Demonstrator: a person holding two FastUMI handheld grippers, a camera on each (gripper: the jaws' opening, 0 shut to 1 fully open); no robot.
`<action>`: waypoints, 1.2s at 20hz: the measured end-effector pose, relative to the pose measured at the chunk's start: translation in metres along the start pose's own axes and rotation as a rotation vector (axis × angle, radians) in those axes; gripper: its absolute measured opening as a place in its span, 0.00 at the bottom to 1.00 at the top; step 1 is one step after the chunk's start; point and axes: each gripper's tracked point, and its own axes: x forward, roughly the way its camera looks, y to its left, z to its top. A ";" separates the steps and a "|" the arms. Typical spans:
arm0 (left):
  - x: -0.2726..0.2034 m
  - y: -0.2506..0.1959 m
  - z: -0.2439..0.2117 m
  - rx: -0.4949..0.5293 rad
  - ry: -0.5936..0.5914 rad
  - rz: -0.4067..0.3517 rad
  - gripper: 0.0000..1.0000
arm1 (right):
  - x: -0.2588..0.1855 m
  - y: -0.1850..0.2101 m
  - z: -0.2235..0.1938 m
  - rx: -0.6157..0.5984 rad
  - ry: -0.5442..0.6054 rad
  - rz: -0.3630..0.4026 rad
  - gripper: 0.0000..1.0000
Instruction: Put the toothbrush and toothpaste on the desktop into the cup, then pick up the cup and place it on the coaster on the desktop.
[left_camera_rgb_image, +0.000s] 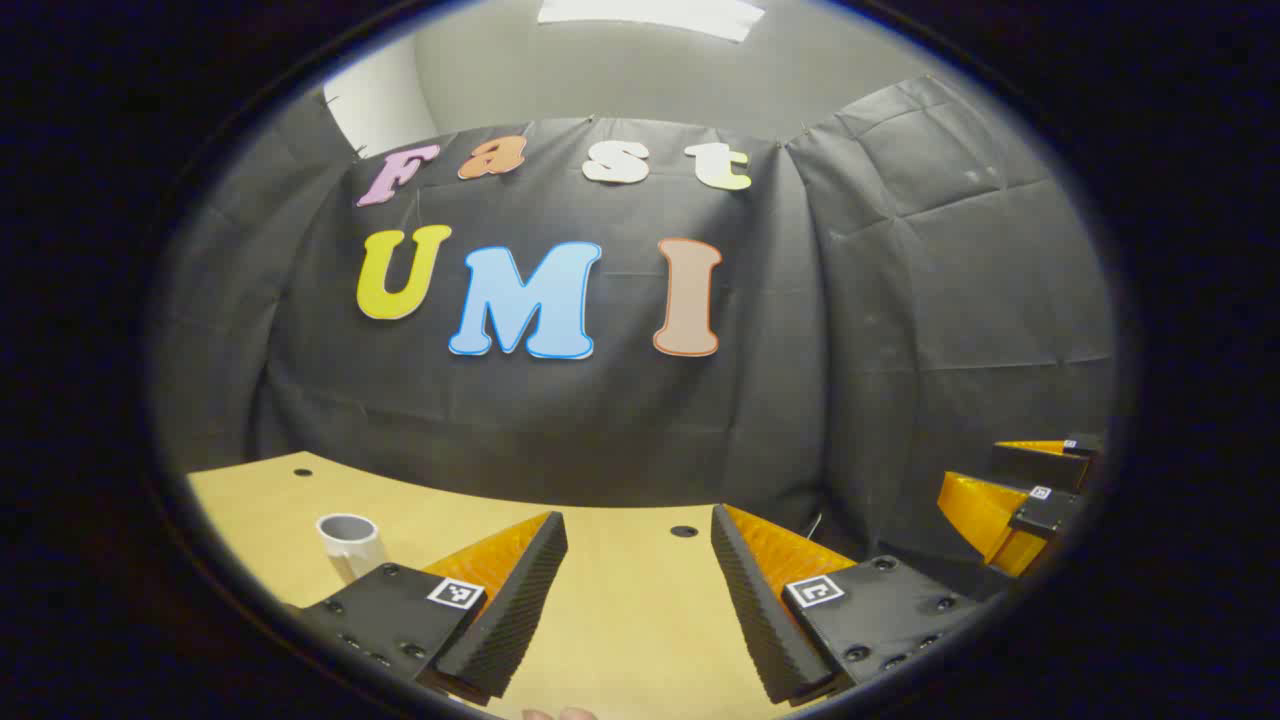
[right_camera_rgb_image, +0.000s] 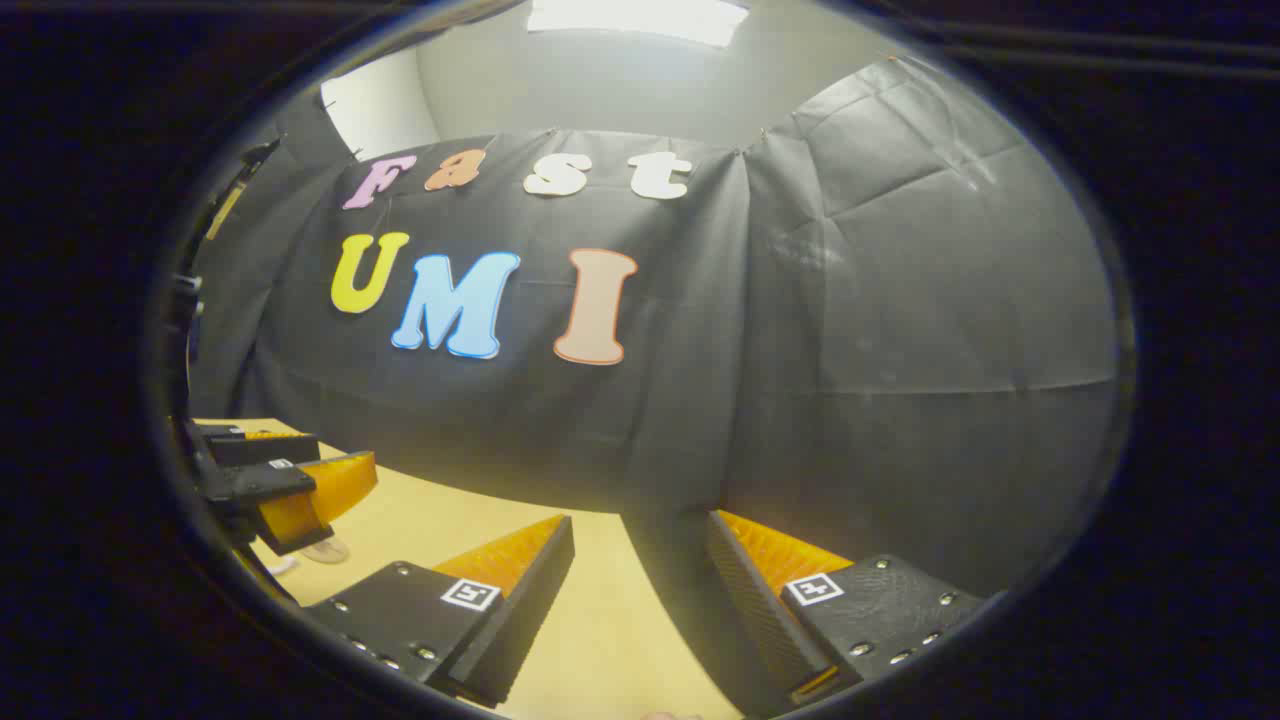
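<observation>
Both tongs hang above the desk with nothing in them. The left gripper has its jaws spread wide, bare wood showing between the ribbed pads. The right gripper is spread just as wide and holds nothing either. To my eye they are raised and level like this because no grab has begun; it looks like a ready stance at the start of the job.

The cup stands upright on the desk, ahead of the left gripper and off to its left, mouth up and, as far as I can see, with nothing sticking out of it. Its place on that side suggests the left hand will deal with it. I cannot pick out the toothbrush or the toothpaste for certain. In the right gripper view something pale and flat lies on the desk just under the other gripper; it may be the coaster or one of the items, but it is too small and half hidden to say.

The two grippers sit side by side, well apart, each catching the other at the edge of its view. Behind the desk hangs the black cloth wall, with a ceiling light above.
</observation>
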 end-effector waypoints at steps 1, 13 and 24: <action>-0.010 0.024 0.009 0.031 0.013 -0.011 0.91 | -0.008 0.024 0.010 0.030 0.013 -0.005 0.88; -0.078 0.250 0.081 0.025 0.076 0.129 0.90 | -0.019 0.233 0.094 0.146 0.027 0.167 0.88; -0.065 0.244 0.065 0.002 0.133 0.127 0.90 | -0.010 0.254 0.070 0.104 0.135 0.277 0.89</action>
